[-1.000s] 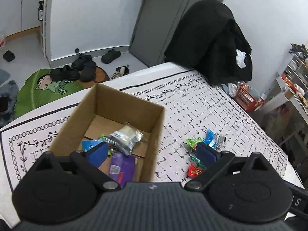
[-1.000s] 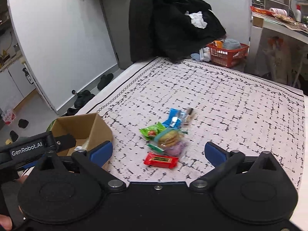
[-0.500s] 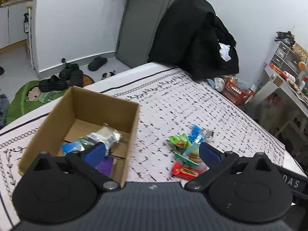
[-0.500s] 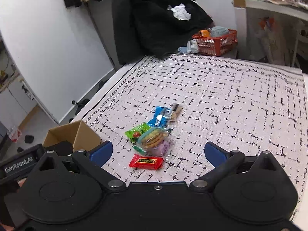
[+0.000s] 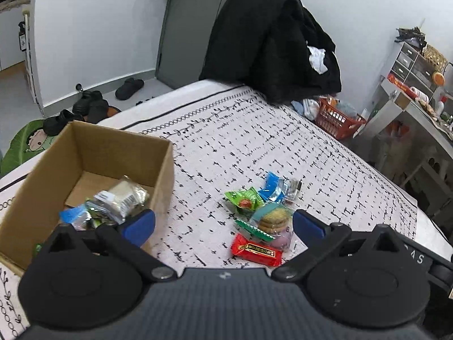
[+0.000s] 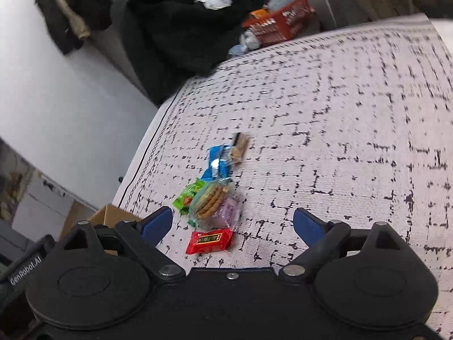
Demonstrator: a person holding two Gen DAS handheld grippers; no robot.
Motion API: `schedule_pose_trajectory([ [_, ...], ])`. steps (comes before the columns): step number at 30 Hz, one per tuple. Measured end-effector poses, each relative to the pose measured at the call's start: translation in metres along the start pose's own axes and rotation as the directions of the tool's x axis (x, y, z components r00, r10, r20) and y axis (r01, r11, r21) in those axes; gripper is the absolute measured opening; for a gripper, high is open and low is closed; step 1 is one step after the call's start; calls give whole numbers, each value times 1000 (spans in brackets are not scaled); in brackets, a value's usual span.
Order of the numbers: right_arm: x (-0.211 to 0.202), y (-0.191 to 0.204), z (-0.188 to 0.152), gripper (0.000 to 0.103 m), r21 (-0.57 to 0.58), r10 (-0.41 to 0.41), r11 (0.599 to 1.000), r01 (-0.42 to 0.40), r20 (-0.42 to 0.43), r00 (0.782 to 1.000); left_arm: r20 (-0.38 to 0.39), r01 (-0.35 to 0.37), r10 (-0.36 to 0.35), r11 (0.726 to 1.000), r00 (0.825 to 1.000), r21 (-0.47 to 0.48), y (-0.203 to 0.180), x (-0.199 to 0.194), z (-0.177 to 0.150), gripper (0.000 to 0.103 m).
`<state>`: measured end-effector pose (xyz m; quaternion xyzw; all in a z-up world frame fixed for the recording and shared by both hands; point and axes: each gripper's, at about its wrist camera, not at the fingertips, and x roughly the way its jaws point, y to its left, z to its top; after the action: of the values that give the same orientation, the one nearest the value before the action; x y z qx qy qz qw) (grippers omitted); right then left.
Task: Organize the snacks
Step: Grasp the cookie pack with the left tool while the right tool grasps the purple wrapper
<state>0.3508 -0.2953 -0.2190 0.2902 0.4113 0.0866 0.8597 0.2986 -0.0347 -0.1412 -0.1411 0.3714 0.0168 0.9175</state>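
Note:
A cardboard box (image 5: 90, 153) stands on the patterned tablecloth at the left and holds several wrapped snacks (image 5: 119, 201). To its right lies a small pile: a red bar (image 5: 256, 250), a clear pack of round biscuits (image 5: 273, 216), a green packet (image 5: 243, 199) and a blue packet (image 5: 273, 187). My left gripper (image 5: 223, 222) is open above the cloth between box and pile, holding nothing. My right gripper (image 6: 232, 222) is open too, just short of the red bar (image 6: 209, 240), the biscuits (image 6: 209, 201) and the blue packet (image 6: 216, 164). Only a corner of the box (image 6: 109, 215) shows there.
A chair draped in black clothing (image 5: 271, 42) stands at the table's far edge, with a red basket (image 5: 337, 116) on the floor beside it. Shoes (image 5: 85, 107) and a green mat lie on the floor to the left. Shelving (image 5: 413, 85) stands at the right.
Both grippers have swung right from the box toward the snack pile and stayed open. The right gripper has dropped closer, so the pile looks larger between its fingers.

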Motion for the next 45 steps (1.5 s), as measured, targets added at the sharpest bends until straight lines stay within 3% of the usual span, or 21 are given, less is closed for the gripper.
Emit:
schedule_pose_trajectory([
  [6, 14, -16, 4, 91, 83, 51, 995, -47, -44, 998, 2, -6, 6, 999, 1000, 53, -16, 11, -5, 103],
  [14, 38, -47, 11, 59, 212, 132, 971, -108, -102, 986, -18, 7, -7, 1000, 1000, -7, -26, 45, -15, 100],
  [22, 62, -67, 13, 42, 346, 233, 922, -172, -143, 962, -26, 62, -63, 997, 998, -39, -34, 75, -21, 98],
  [28, 68, -78, 16, 41, 421, 258, 889, -181, -134, 957, -10, 88, -88, 996, 996, 22, -43, 98, -27, 97],
  [34, 73, -82, 18, 40, 437, 274, 879, -192, -133, 953, -24, 84, -83, 996, 996, 17, -44, 117, -29, 97],
  [37, 80, -82, 20, 39, 450, 284, 871, -195, -138, 949, -40, 89, -90, 996, 995, -12, -40, 126, -31, 89],
  [40, 90, -80, 26, 39, 455, 295, 867, -201, -144, 945, -45, 87, -89, 995, 995, -39, -37, 132, -32, 75],
  [42, 95, -78, 28, 39, 458, 298, 866, -203, -145, 944, -44, 94, -96, 995, 994, -38, -37, 130, -32, 56],
  [45, 98, -73, 26, 38, 449, 310, 869, -209, -165, 936, -48, 92, -95, 995, 994, -49, -36, 126, -32, 53],
])
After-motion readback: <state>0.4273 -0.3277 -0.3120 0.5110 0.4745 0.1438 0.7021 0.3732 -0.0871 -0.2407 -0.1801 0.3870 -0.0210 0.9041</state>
